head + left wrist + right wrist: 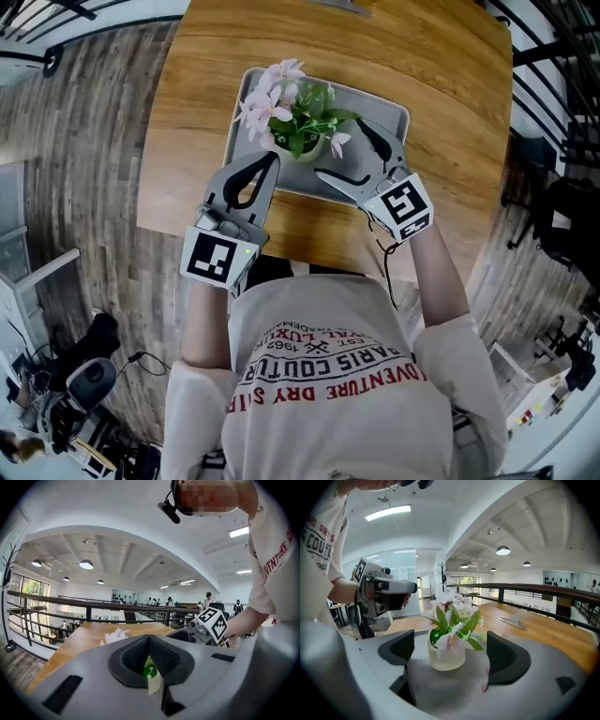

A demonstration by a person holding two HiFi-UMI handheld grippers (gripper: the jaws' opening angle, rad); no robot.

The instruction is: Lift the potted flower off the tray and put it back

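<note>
While the left gripper (273, 159) hangs over the near left part of the tray (292, 178), its fingers are closed tip to tip with nothing clamped. In the left gripper view the tips meet in a peak, and only a speck of green shows through the slot between the dark pads (166, 656). Tips sit just beside the leaves; contact can't be told. Its marker cube (214, 257) faces up at the head camera, close to the person's shirt (328, 375). Tray is grey, rectangular, lying on a wooden table (202, 84) near the person's edge. Potted flower (302, 133) stands upright on the tray, roughly mid-tray: pale frosted pot, green leaves, pink-white blooms leaning to the left side. Right gripper (339, 150) is low over the right half of the tray, fingers spread wide, holding nothing. Right gripper view: the pot (446, 654) sits between the two dark pads (506, 660) with a clear gap on both sides, neither pad touching it. Left gripper also shows in that view, up beyond the flower on the left. Right marker cube (405, 206) tilts up at the table's near edge. Black railing (70, 603) runs behind the table in the left gripper view
</note>
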